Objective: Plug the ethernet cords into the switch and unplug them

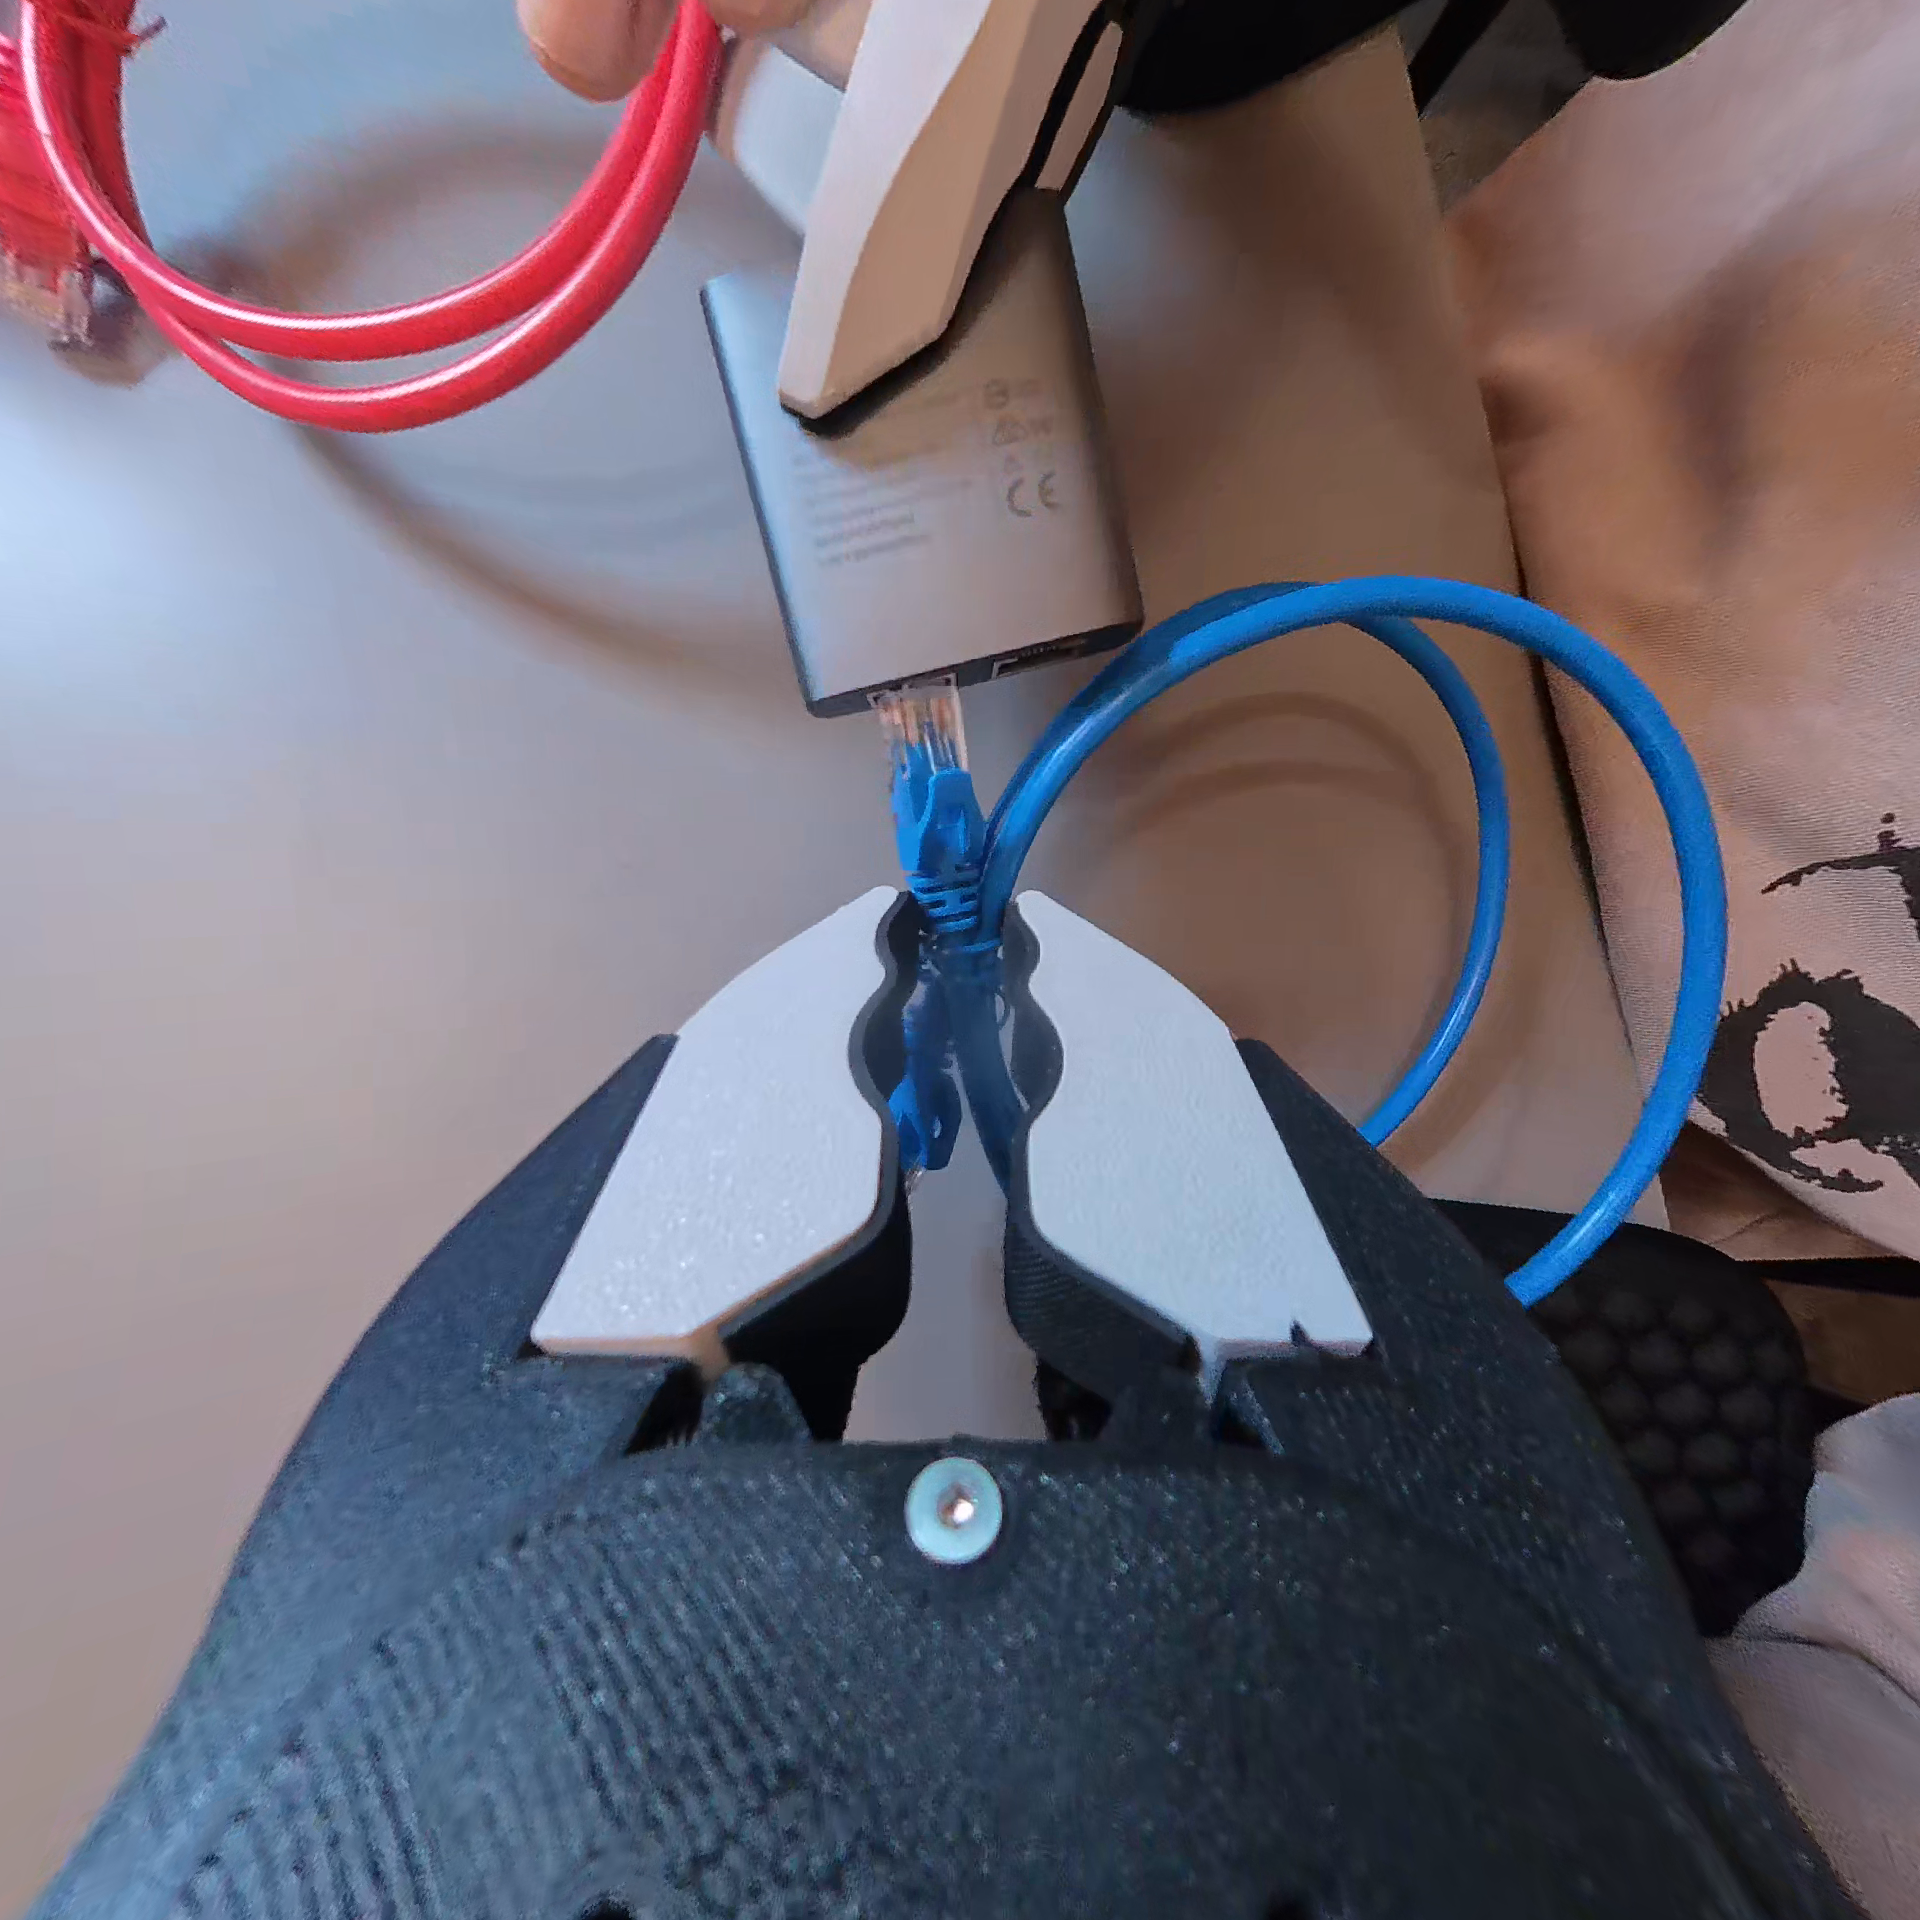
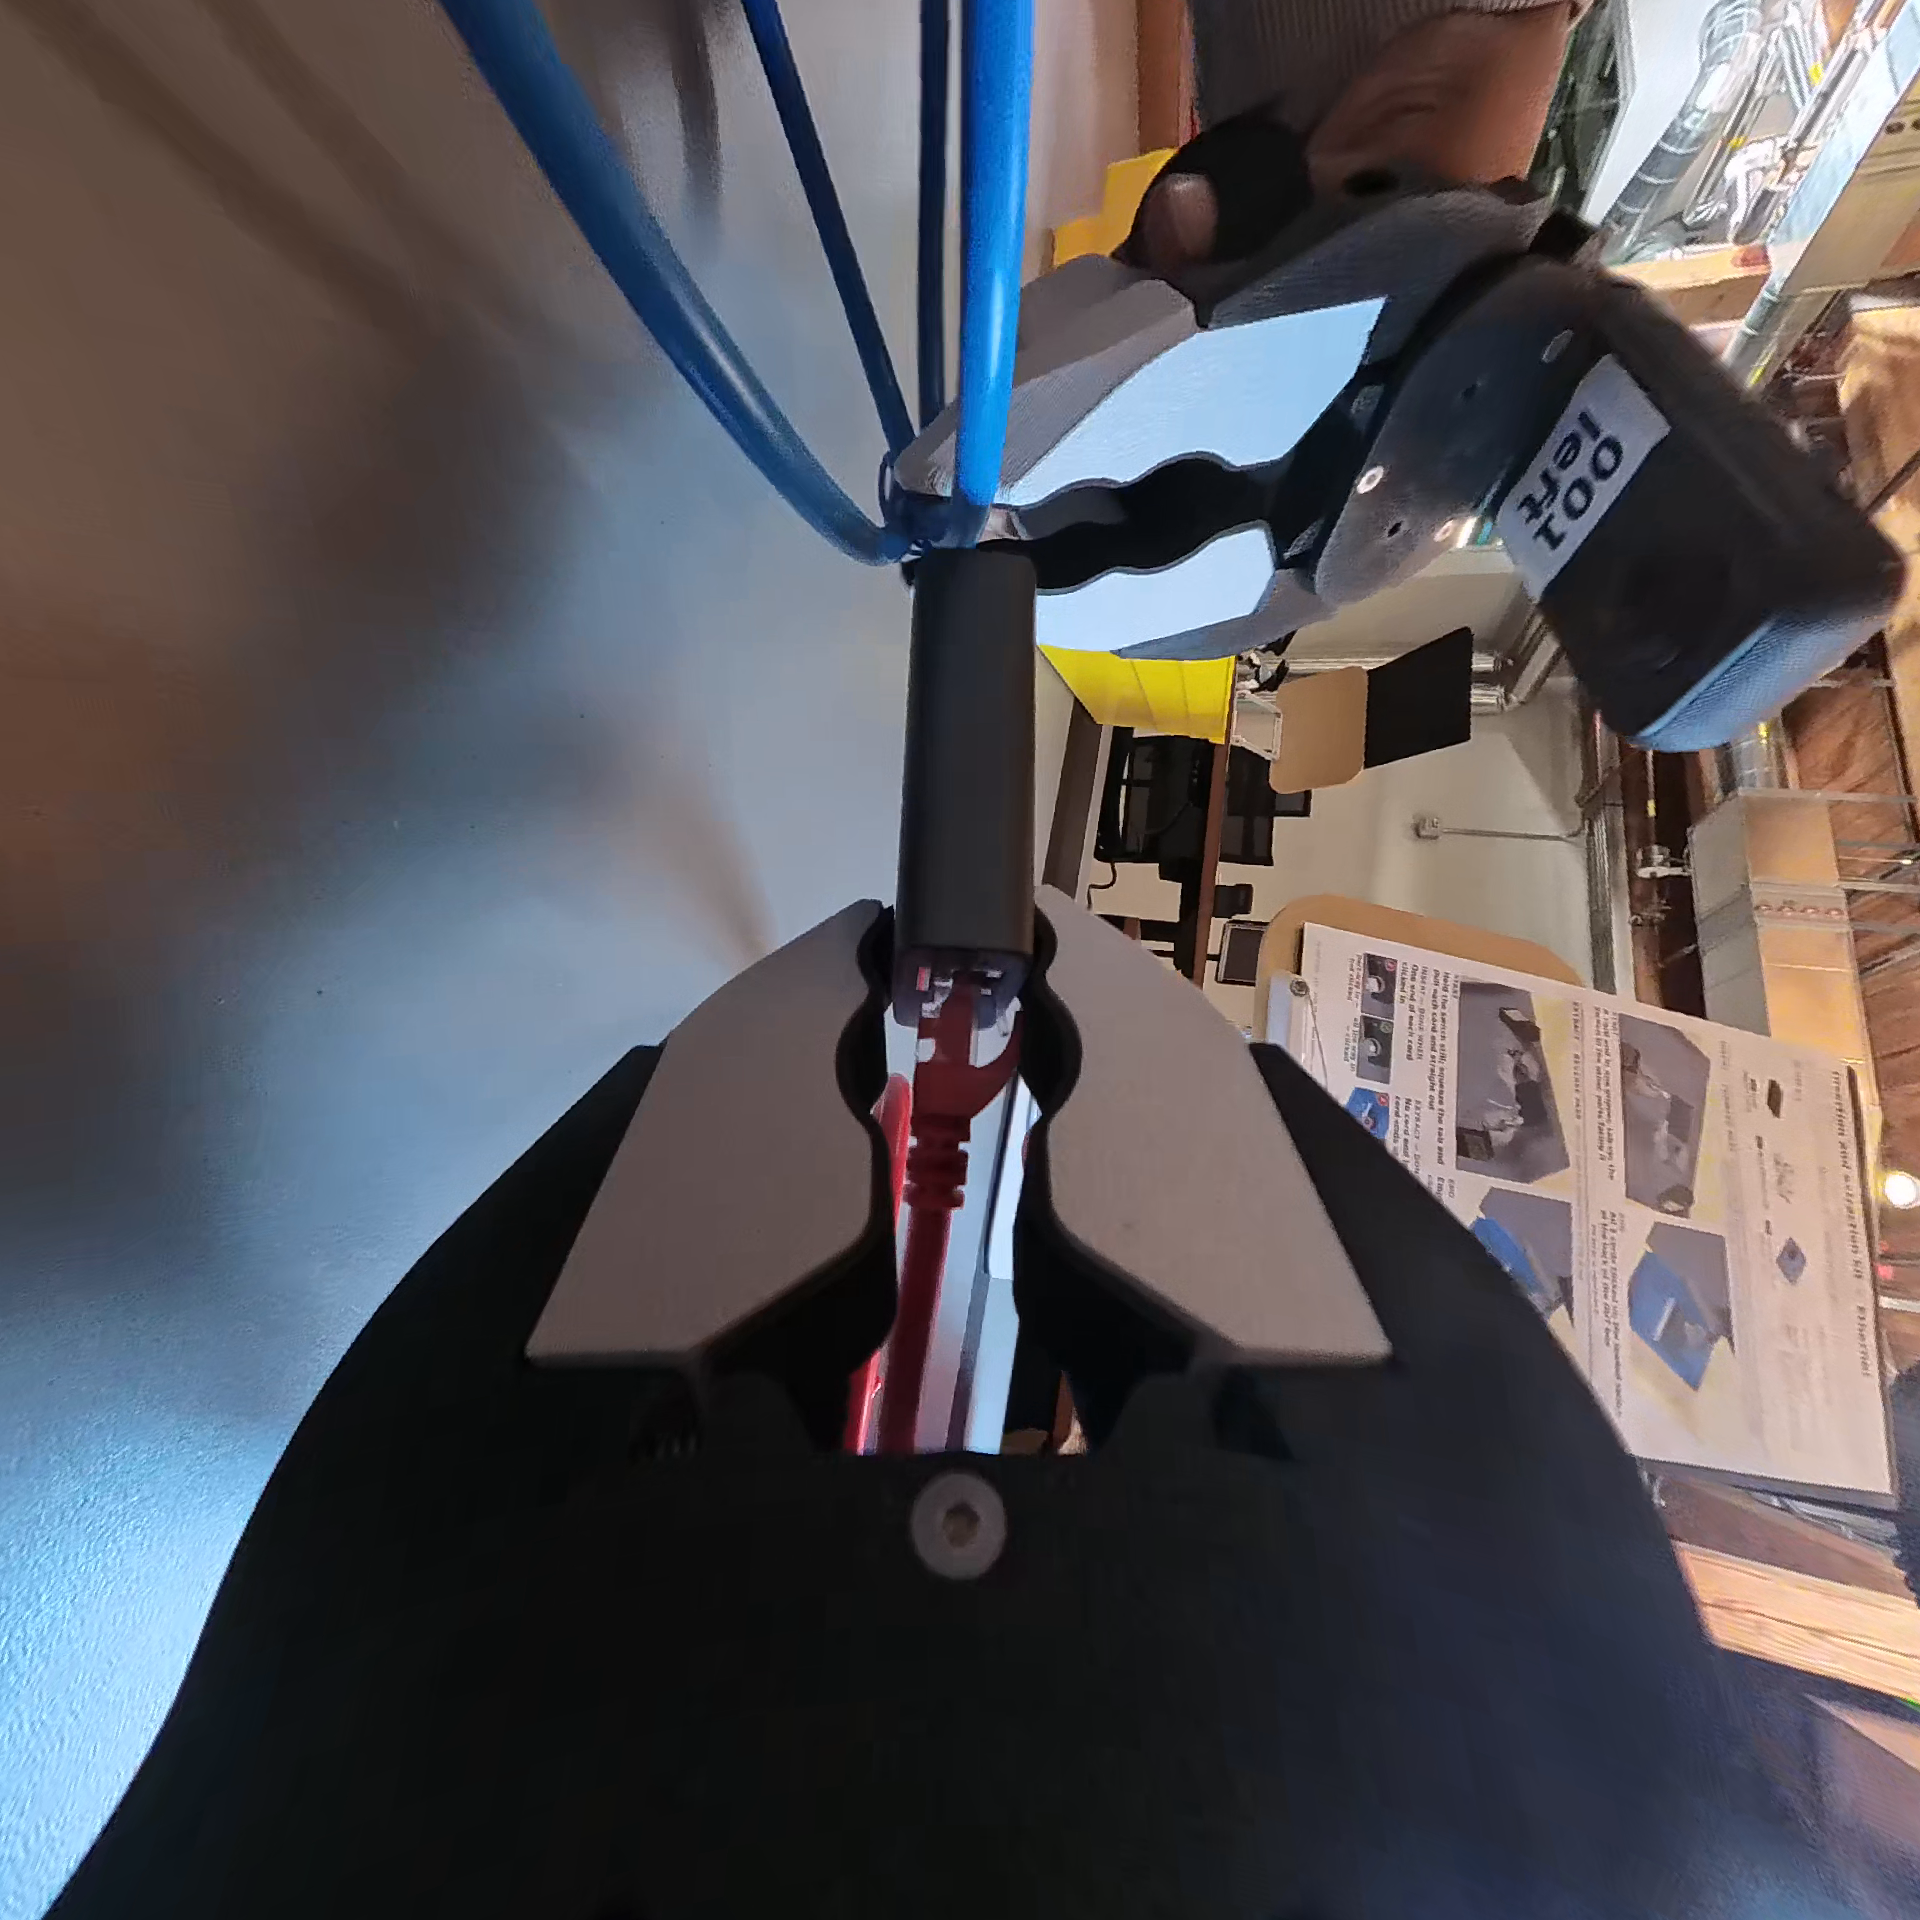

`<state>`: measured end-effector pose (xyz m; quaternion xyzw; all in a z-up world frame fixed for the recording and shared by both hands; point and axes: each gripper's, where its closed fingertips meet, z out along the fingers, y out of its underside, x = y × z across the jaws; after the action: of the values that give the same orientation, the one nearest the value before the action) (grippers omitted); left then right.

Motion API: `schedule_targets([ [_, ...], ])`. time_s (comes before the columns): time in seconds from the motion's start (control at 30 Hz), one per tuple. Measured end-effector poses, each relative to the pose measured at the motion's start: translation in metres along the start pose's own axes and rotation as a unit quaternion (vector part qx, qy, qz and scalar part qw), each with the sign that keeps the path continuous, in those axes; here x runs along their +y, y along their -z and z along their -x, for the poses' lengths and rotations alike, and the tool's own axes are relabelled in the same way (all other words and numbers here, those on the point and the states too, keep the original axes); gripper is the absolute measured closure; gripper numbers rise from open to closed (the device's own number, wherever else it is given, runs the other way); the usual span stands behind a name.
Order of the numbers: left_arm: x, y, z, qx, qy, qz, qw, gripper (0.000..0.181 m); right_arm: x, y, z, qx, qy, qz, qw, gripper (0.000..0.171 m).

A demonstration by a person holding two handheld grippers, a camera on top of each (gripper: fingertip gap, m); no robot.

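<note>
A small grey switch (image 1: pixel 914 499) is held off the table between the two grippers. My right gripper (image 2: pixel 961 925) is shut on the switch (image 2: pixel 966 769), seen edge-on and dark; in the left wrist view its finger (image 1: pixel 883 260) lies across the switch's top. My left gripper (image 1: pixel 951 914) is shut on the blue cord's boot (image 1: pixel 951 831). The blue cord's clear plug (image 1: pixel 920 722) sits partly in a port at the switch's near end. The blue cord (image 1: pixel 1475 831) loops to the right. A red cord (image 2: pixel 940 1122) is plugged into the switch's other end; its loops (image 1: pixel 364 343) hang at upper left.
A beige table surface (image 1: pixel 312 935) lies below. A person's printed shirt (image 1: pixel 1766 727) is close on the right. In the right wrist view the left gripper (image 2: pixel 935 509) reaches in from the upper right, and an instruction sheet (image 2: pixel 1558 1195) lies on the right.
</note>
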<state>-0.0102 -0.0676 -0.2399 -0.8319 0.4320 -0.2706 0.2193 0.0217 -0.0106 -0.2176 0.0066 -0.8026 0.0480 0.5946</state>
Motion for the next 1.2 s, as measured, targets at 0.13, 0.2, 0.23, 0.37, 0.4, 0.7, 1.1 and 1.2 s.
schedule_targets([
  [0.13, 0.005, -0.006, 0.003, 0.008, 0.017, 0.008, 1.000, 0.166, -0.004, -0.001, 0.002, 0.001, 0.019, 0.003, 1.000, 0.150],
  [0.2, 0.005, -0.006, 0.002, 0.021, 0.025, 0.001, 0.999, 0.166, -0.004, -0.002, 0.003, 0.003, 0.026, 0.006, 1.000, 0.150],
  [0.23, 0.006, -0.006, 0.001, 0.029, 0.029, -0.002, 0.999, 0.166, -0.004, -0.002, 0.003, 0.004, 0.028, 0.007, 1.000, 0.150],
  [0.37, 0.011, -0.011, 0.002, 0.043, 0.049, 0.006, 0.998, 0.166, -0.005, -0.005, 0.008, 0.001, 0.049, 0.013, 0.999, 0.150],
  [0.4, 0.013, -0.012, 0.004, 0.040, 0.058, 0.011, 0.997, 0.166, -0.004, -0.006, 0.011, -0.002, 0.055, 0.016, 0.998, 0.150],
  [0.7, 0.016, -0.015, 0.007, 0.018, 0.055, 0.039, 0.998, 0.166, -0.004, -0.008, 0.016, -0.004, 0.069, 0.014, 0.998, 0.150],
  [1.1, -0.012, 0.007, -0.002, 0.077, 0.056, -0.089, 0.991, 0.166, 0.000, 0.001, 0.002, 0.028, 0.004, -0.004, 1.000, 0.150],
  [1.2, -0.022, 0.015, -0.003, 0.083, 0.056, -0.124, 0.987, 0.166, 0.003, 0.006, -0.013, 0.050, -0.010, -0.005, 0.999, 0.150],
])
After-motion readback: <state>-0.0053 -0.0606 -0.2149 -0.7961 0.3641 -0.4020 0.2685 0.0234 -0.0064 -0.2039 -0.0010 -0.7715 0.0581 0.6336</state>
